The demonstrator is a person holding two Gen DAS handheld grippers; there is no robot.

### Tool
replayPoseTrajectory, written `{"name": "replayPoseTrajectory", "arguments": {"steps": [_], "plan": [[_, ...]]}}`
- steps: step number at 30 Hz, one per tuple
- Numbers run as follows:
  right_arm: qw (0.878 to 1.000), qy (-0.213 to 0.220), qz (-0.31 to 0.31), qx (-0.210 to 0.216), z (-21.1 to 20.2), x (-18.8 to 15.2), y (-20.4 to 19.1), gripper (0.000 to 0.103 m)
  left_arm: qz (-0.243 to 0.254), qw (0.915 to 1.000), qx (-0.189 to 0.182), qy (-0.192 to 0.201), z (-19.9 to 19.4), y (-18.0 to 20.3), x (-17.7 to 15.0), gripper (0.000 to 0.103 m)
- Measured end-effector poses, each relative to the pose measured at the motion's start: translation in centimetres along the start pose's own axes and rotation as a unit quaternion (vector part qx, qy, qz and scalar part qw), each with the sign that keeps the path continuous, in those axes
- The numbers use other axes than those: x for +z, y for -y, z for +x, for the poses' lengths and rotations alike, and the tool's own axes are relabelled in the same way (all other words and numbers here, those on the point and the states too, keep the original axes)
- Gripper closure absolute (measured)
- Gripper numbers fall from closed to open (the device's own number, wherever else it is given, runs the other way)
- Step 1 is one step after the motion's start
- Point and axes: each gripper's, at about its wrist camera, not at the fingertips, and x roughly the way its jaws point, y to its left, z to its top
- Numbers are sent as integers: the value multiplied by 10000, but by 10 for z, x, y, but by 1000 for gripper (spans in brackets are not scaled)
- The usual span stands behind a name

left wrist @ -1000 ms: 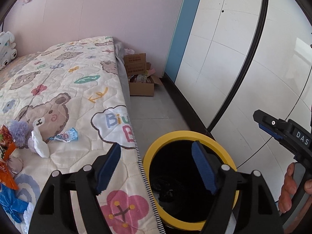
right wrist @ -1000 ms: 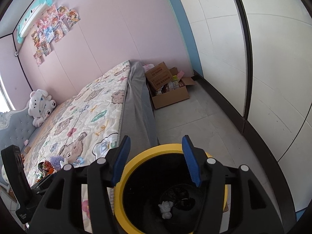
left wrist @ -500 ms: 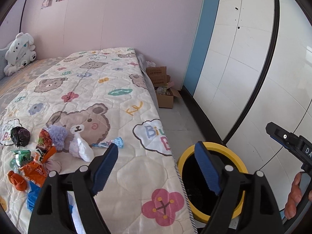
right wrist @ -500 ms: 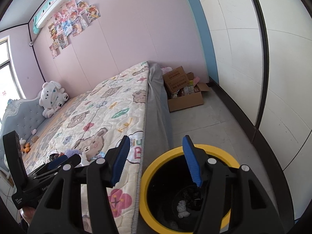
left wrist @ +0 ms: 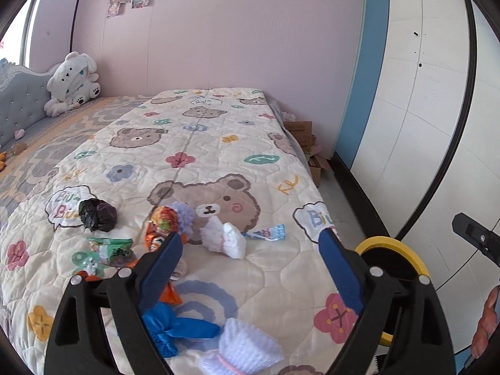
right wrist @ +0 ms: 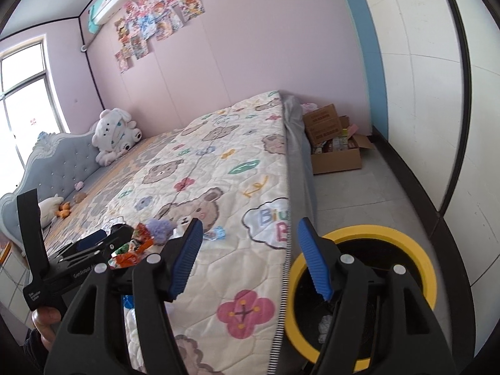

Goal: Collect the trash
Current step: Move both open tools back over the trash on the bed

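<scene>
While hanging over the bed (left wrist: 218, 143), both claws gaping wide, gripping nothing: left claw (left wrist: 250, 268) near wrappers (left wrist: 162, 225), right claw (right wrist: 250, 259) beside yellow-rimmed bin (right wrist: 418, 250).

Each gripper is built from matte black plastic arms that branch into a Y shape. On the left gripper (left wrist: 250, 265) and the right gripper (right wrist: 248, 254), blue ribbed pads (left wrist: 340, 268) are fitted to the inner faces of the fingers, and round silver screws (right wrist: 345, 258) are set at the joints. White lettering is printed on the left gripper's black handle. Bare skin is seen on the right hand (left wrist: 484, 328).
</scene>
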Motion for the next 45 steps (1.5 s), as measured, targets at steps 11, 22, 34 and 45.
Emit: {"name": "replayPoseTrajectory", "arguments": {"steps": [11, 22, 34, 45], "plan": [[9980, -349, -382, 355, 23, -20, -59, 33, -303, 9975, 630, 54, -16, -76, -7, 11], [9930, -840, -631, 549, 63, -52, -95, 24, -654, 9912, 1153, -71, -13, -139, -27, 8], [9837, -1326, -947, 765, 103, -88, -130, 22, -1079, 9818, 1514, -392, 9, -195, -55, 8], [9783, -1658, -1046, 673, 131, -113, -140, 22, -1328, 9775, 1522, -601, 33, -217, -72, 8]]}}
